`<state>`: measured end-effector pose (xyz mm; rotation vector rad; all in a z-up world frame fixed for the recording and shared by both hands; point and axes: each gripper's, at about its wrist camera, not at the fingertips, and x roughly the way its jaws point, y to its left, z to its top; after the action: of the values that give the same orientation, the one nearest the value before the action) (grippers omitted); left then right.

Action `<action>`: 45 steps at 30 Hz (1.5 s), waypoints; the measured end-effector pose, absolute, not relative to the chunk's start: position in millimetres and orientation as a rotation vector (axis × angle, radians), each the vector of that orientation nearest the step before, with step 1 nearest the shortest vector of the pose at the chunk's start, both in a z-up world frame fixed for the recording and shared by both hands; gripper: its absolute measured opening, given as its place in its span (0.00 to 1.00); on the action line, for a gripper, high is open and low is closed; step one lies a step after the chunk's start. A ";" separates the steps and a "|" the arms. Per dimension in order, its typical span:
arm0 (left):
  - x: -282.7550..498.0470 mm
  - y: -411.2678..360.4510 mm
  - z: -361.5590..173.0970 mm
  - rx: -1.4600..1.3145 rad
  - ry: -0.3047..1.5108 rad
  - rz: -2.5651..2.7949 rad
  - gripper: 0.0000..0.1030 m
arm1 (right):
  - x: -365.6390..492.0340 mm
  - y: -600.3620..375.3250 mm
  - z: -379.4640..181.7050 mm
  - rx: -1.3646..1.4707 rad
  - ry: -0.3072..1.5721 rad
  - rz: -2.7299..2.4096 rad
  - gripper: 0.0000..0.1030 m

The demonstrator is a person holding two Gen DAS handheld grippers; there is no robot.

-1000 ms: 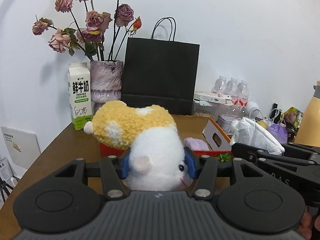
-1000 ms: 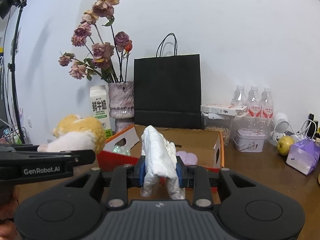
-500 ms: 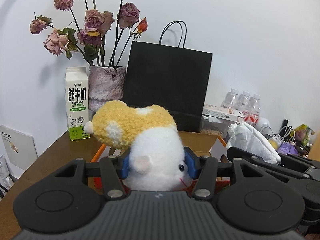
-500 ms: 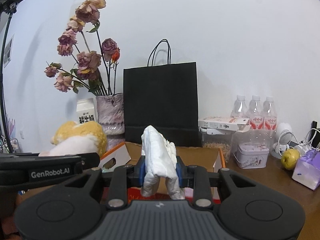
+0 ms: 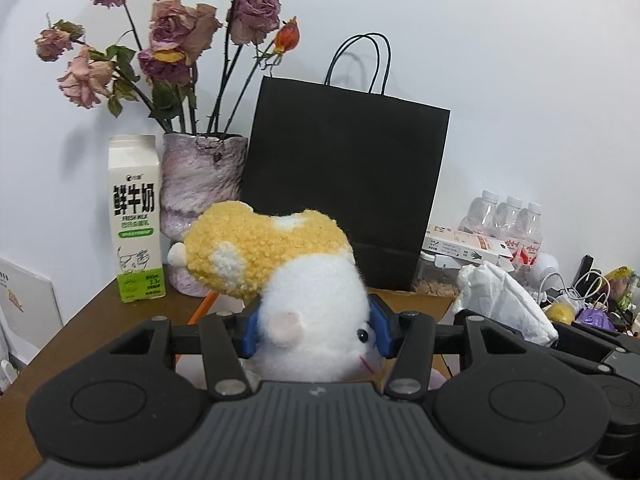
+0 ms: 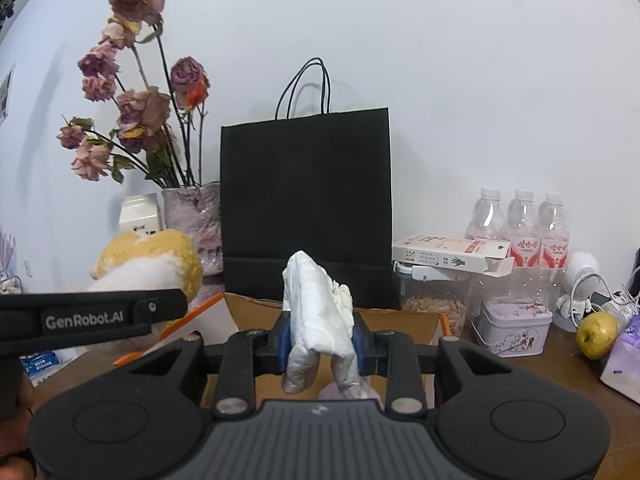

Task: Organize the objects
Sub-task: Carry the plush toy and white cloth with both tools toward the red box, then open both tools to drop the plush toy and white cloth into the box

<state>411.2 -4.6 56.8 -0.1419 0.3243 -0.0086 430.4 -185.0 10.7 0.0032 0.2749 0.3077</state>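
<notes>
Brown counter against a white wall; far left a milk carton, then vase of dried roses, black paper bag, bottles far right. Left tool pinching a plush hamster, raised above the cardboard box; right tool clamped on crumpled white tissue. Box interior mostly hidden behind both tool bodies; counter's left edge visible, near edge cut off

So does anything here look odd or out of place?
The plush toy is clamped by its head in the left gripper, body tipped sideways. The roses in the vase are wilted and drooping.
</notes>
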 end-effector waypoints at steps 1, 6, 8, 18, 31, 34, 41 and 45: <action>415.4 -5.2 56.4 -0.137 0.324 -0.012 0.52 | 434.6 -183.9 10.1 -0.002 0.277 0.308 0.27; 436.9 -7.1 51.9 -0.122 0.331 -0.020 0.52 | 456.9 -178.6 3.2 -0.020 0.306 0.309 0.27; 445.0 -6.6 49.2 -0.119 0.332 -0.016 0.52 | 465.9 -176.4 -0.6 -0.027 0.320 0.307 0.28; 481.6 -5.1 30.5 -0.090 0.380 -0.020 0.56 | 500.2 -170.2 -23.8 -0.062 0.403 0.283 0.41; 481.3 1.0 29.9 -0.083 0.345 0.055 1.00 | 505.3 -174.3 -30.1 -0.072 0.440 0.195 1.00; 479.6 0.8 31.0 -0.084 0.346 0.047 1.00 | 503.6 -173.0 -29.4 -0.080 0.439 0.195 1.00; 472.3 1.0 37.7 -0.084 0.337 0.046 1.00 | 493.9 -171.5 -21.3 -0.084 0.423 0.206 1.00; 463.8 1.0 44.5 -0.088 0.329 0.042 1.00 | 484.8 -171.8 -13.2 -0.086 0.405 0.214 1.00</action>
<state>463.8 1.0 44.5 -0.0877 0.3286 0.0422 484.8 -171.8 -13.2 -0.0864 0.4053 0.2143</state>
